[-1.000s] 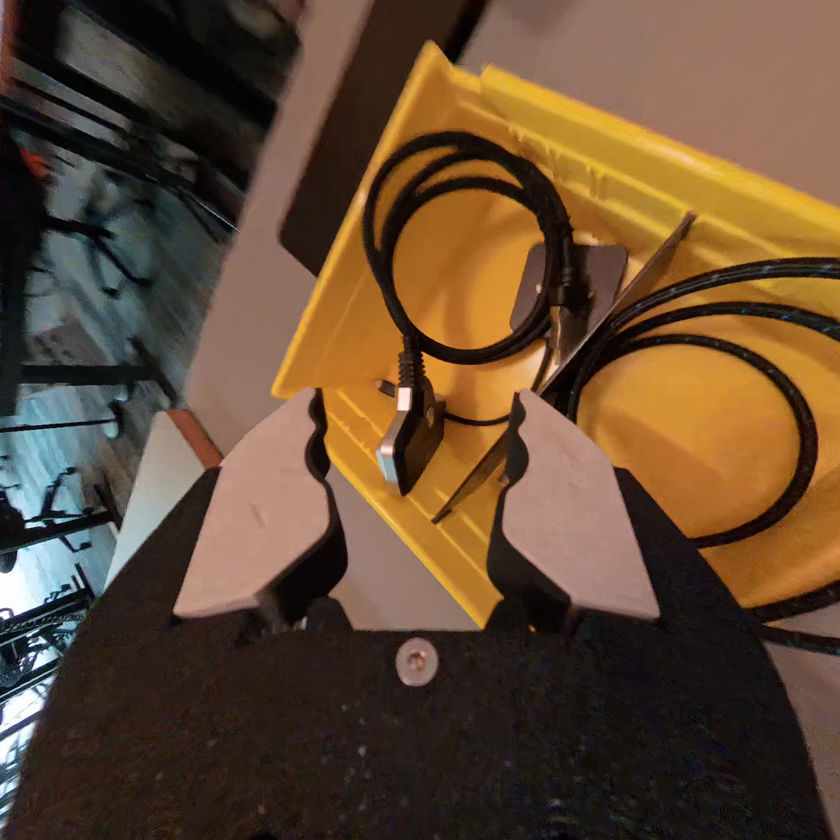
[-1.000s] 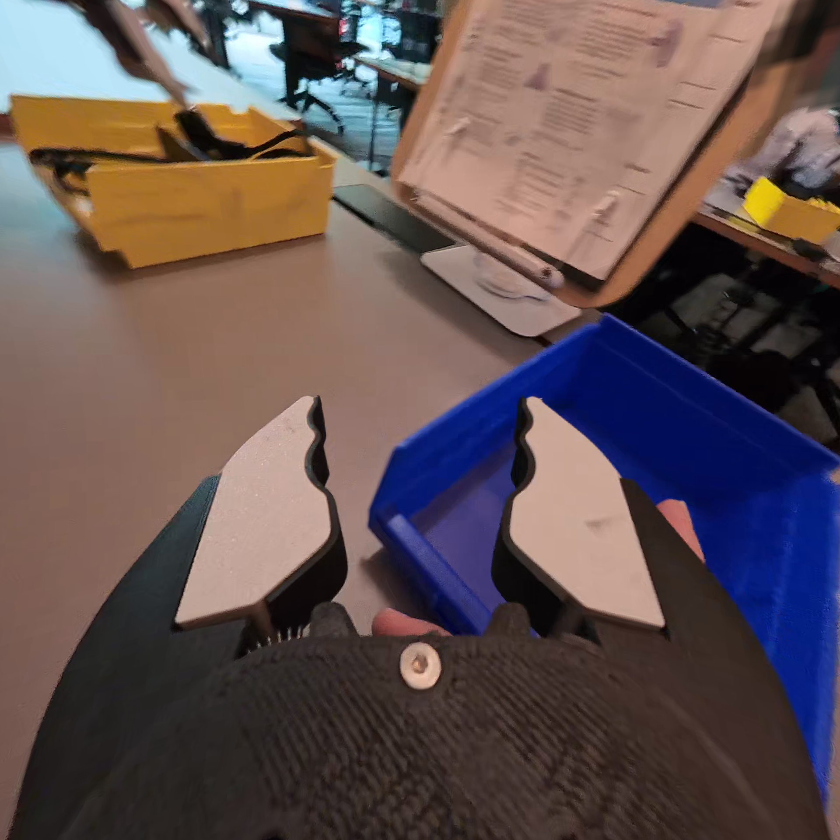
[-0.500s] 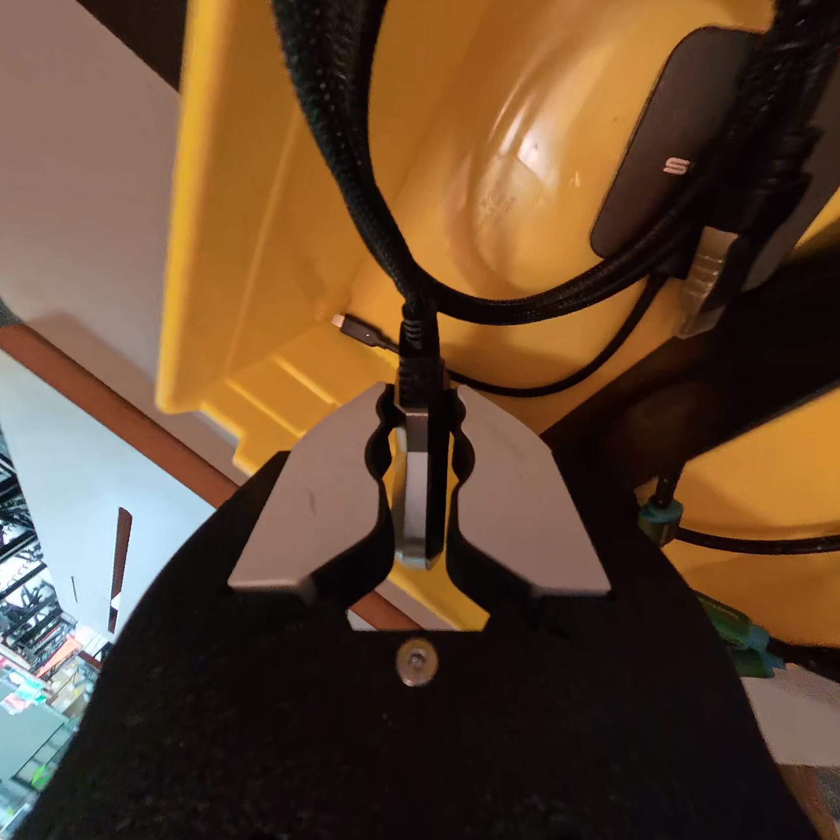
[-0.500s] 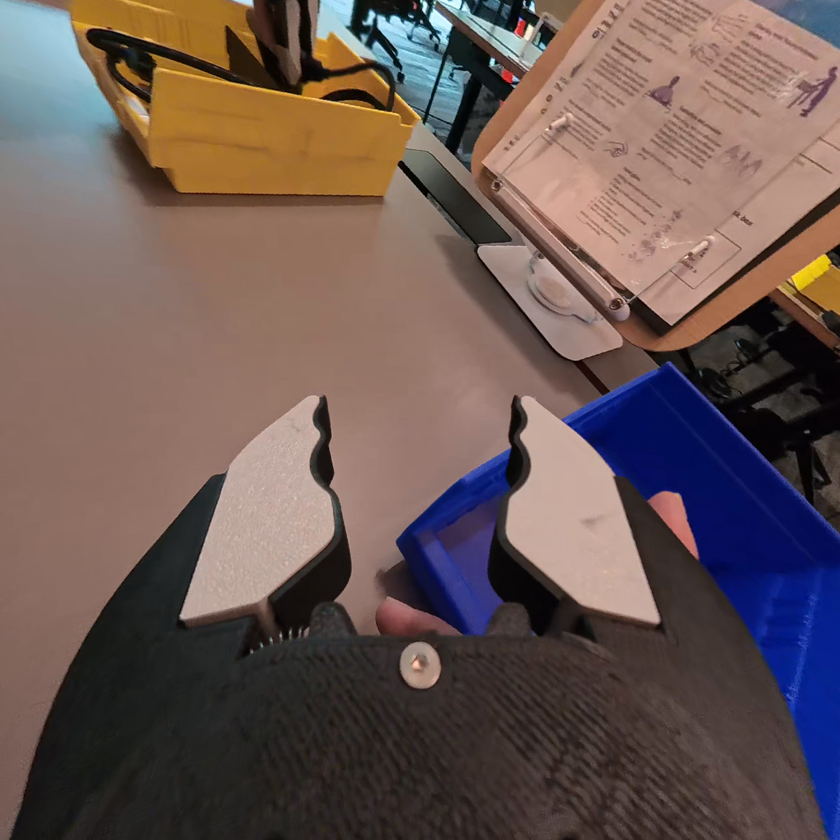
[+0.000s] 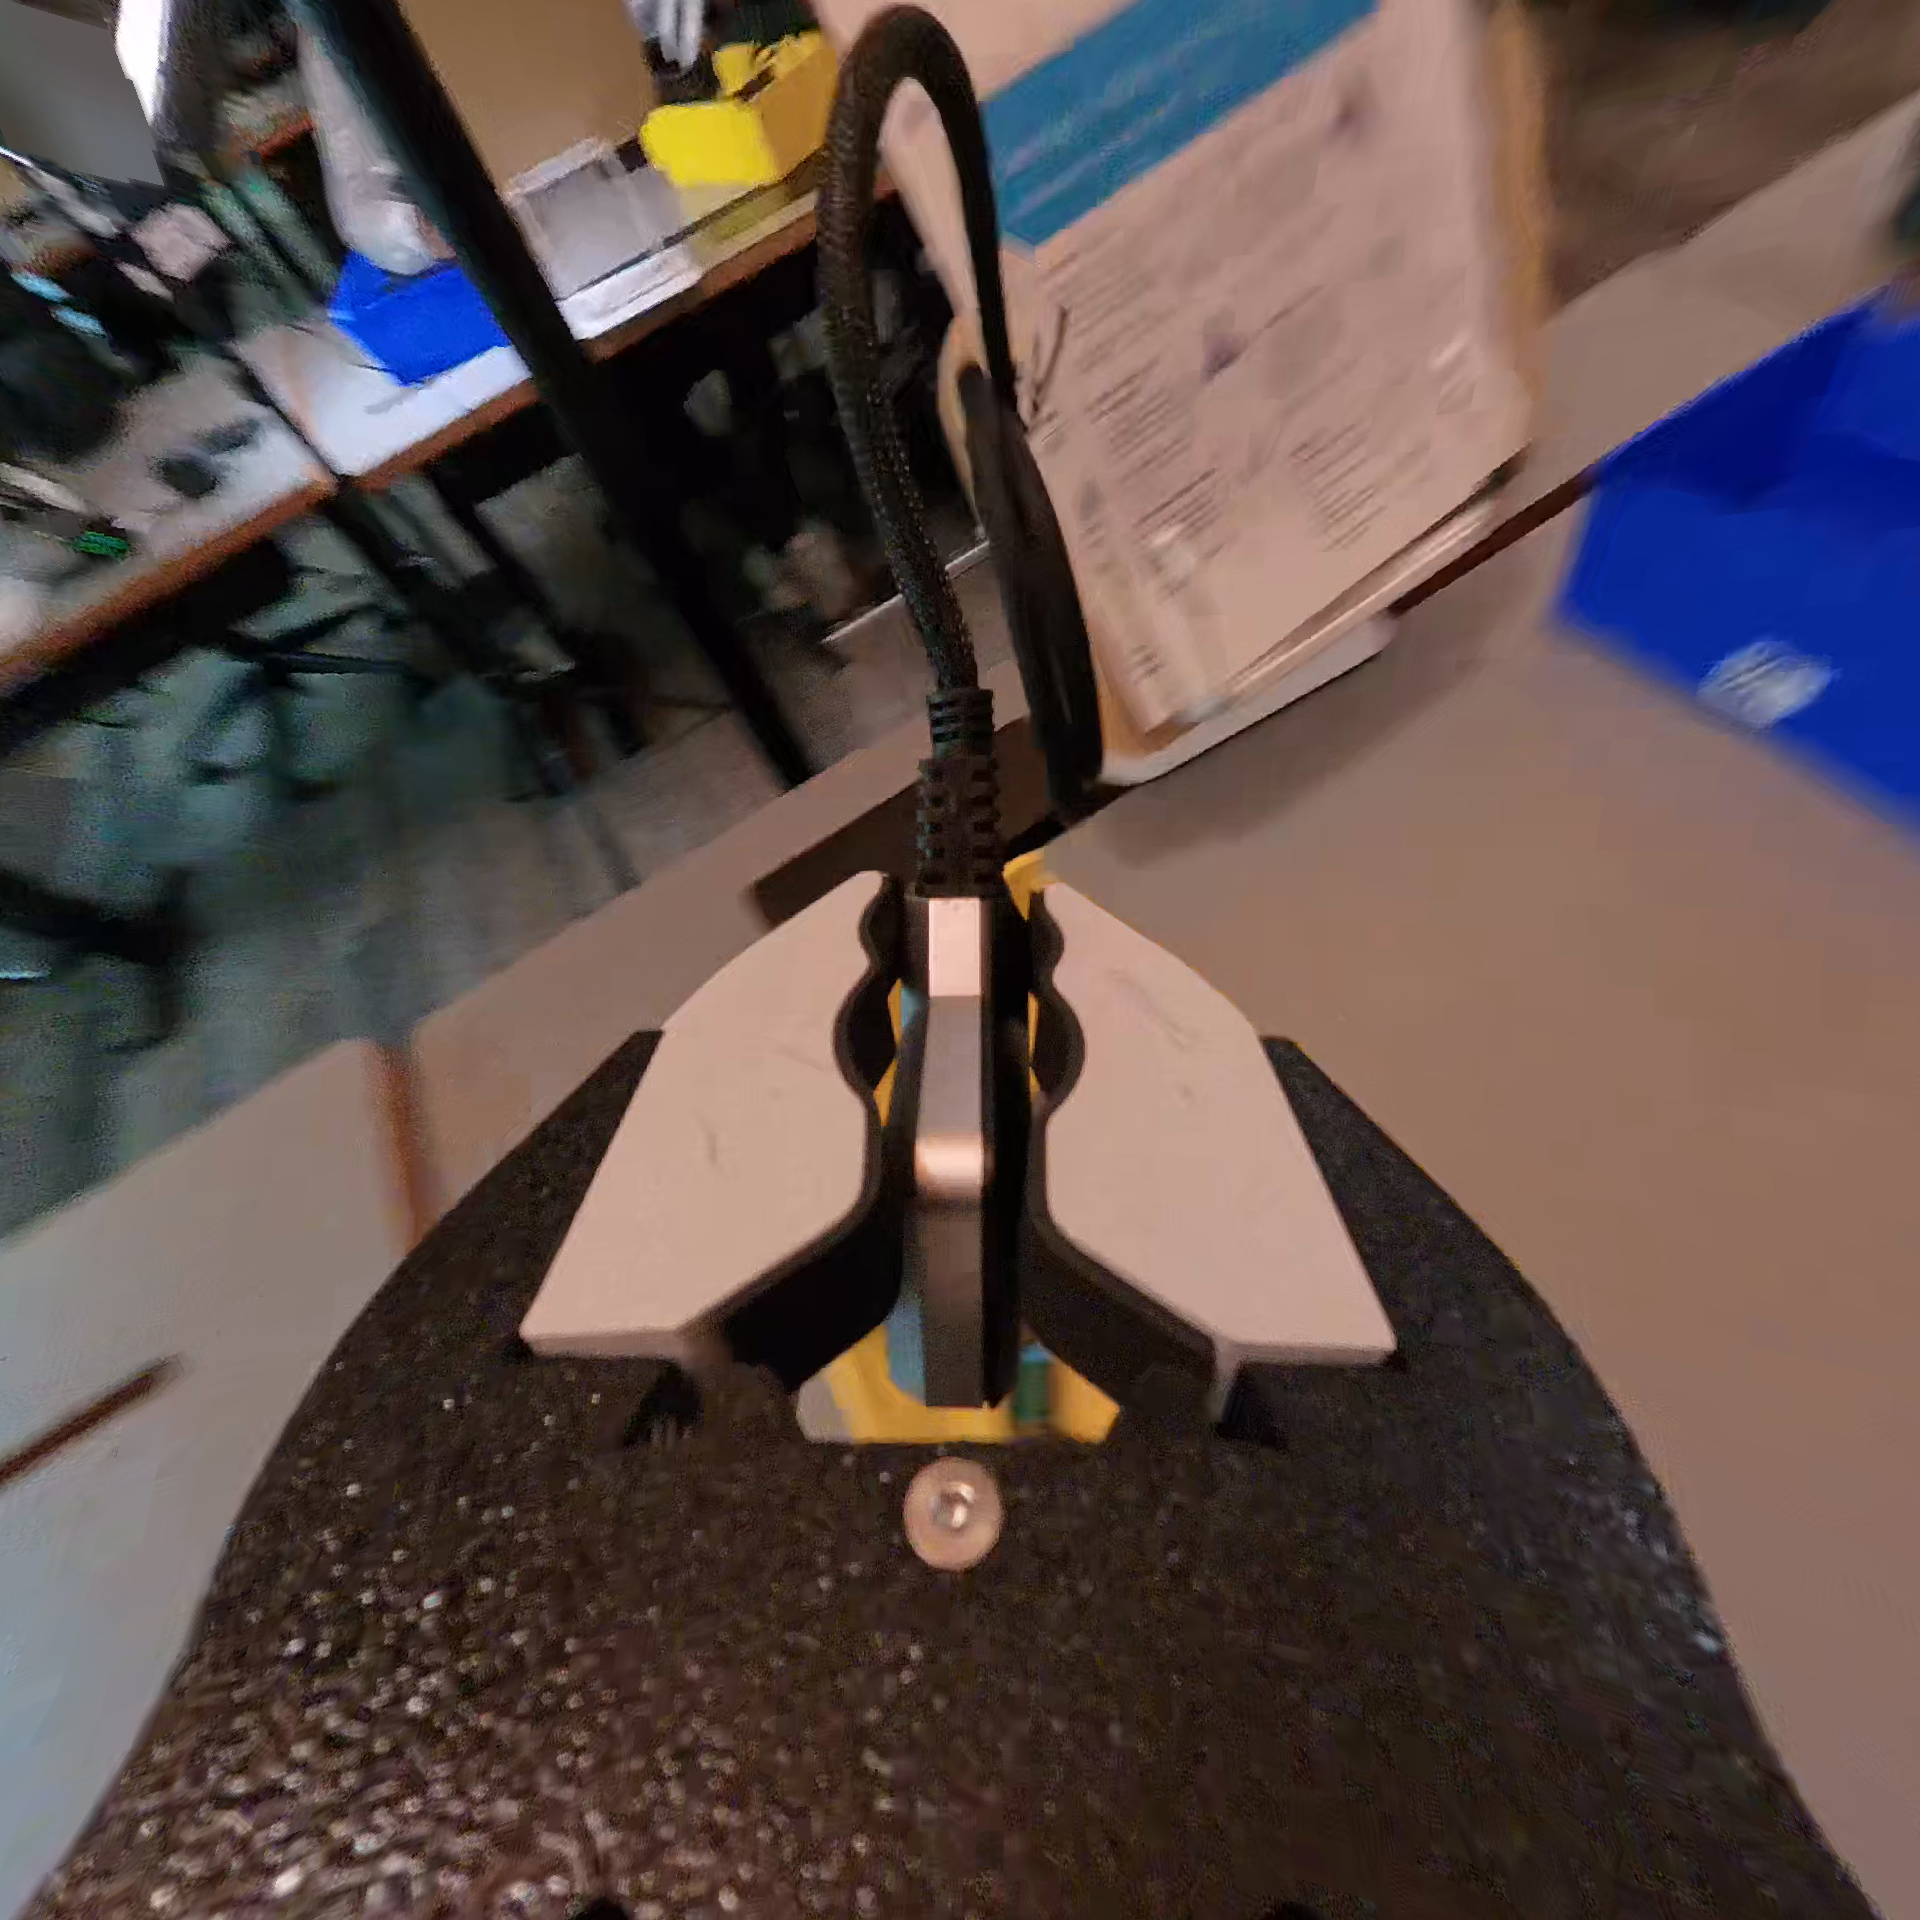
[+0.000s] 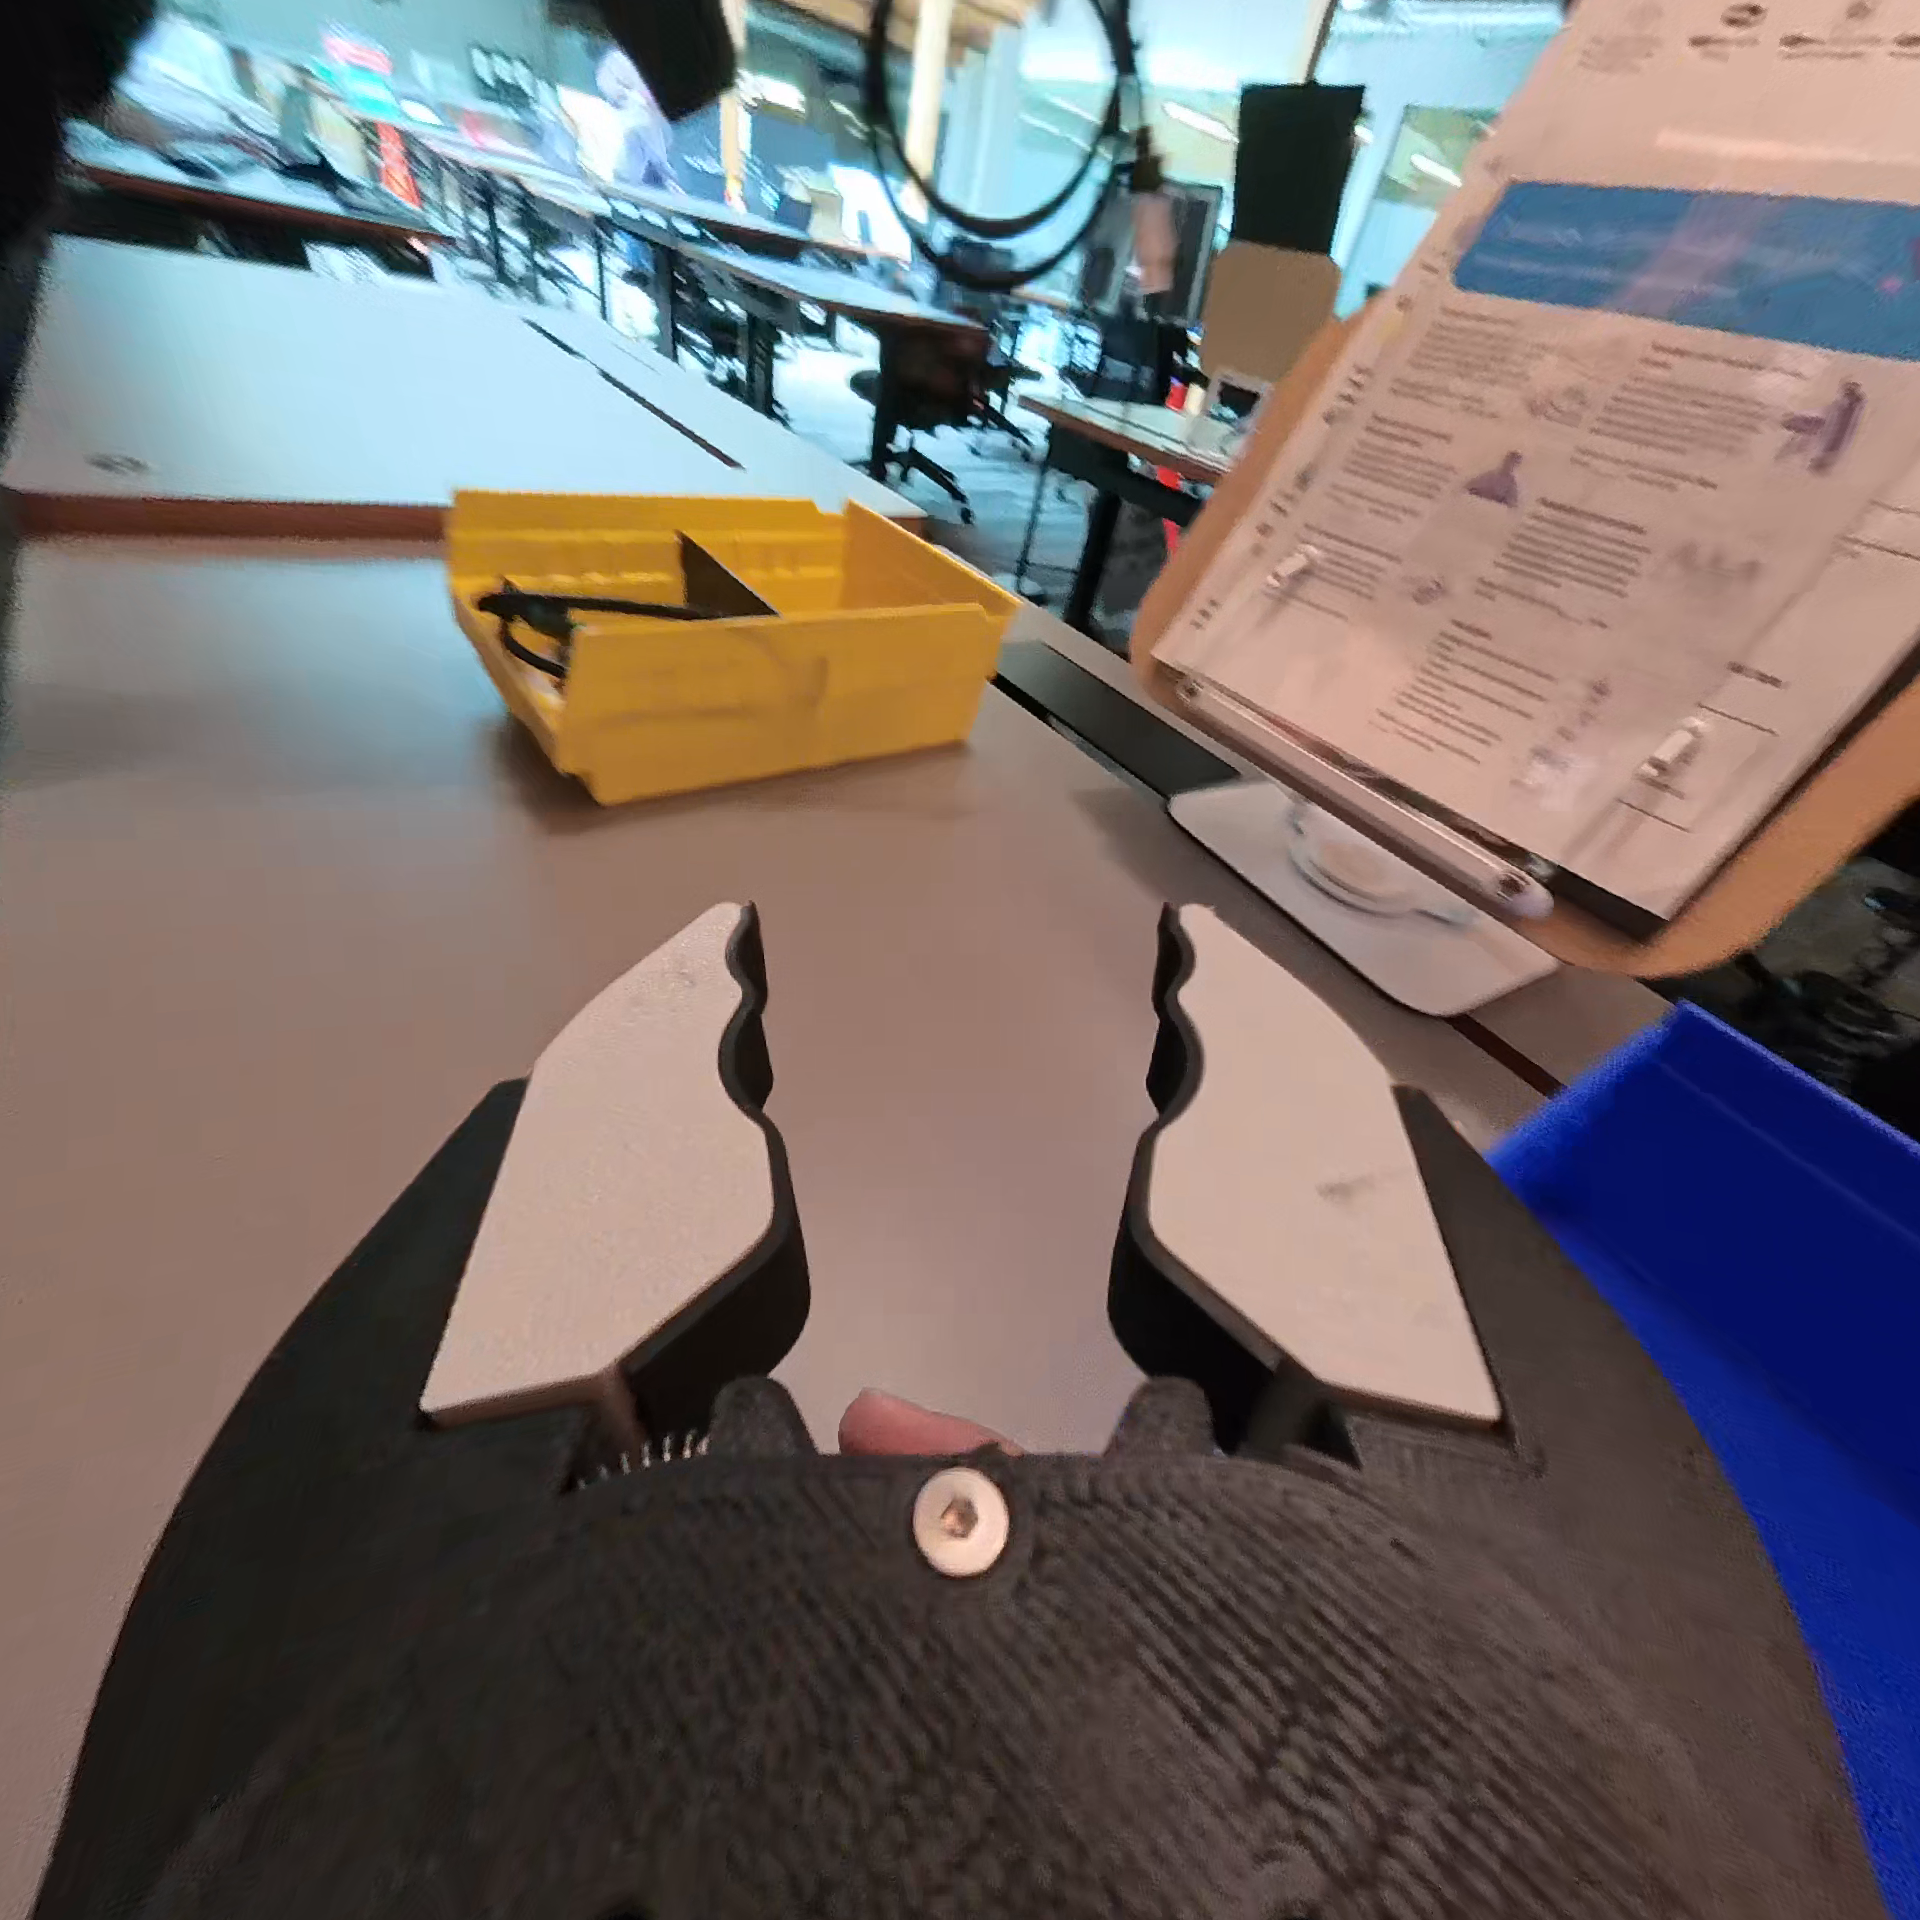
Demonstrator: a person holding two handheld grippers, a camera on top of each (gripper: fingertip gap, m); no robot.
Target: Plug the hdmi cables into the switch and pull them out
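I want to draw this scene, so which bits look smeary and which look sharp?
Left wrist view: the black-and-silver HDMI plug in the closed left gripper is sharp, while the blue plastic bin and far desks are streaked with blur. Right wrist view: the open right gripper is crisp; the yellow plastic bin and printed paper sheet are slightly soft.

Grey-brown counter [image 6: 312,935] underneath and ahead of the tongs. Beyond it, long rows of tables [image 6: 831,281] on dark legs, office chairs [image 6: 925,416] between them, running deep into a big open room. Bright, cool light at the far end. Grey floor [image 5: 343,831] off to the left, blurred.
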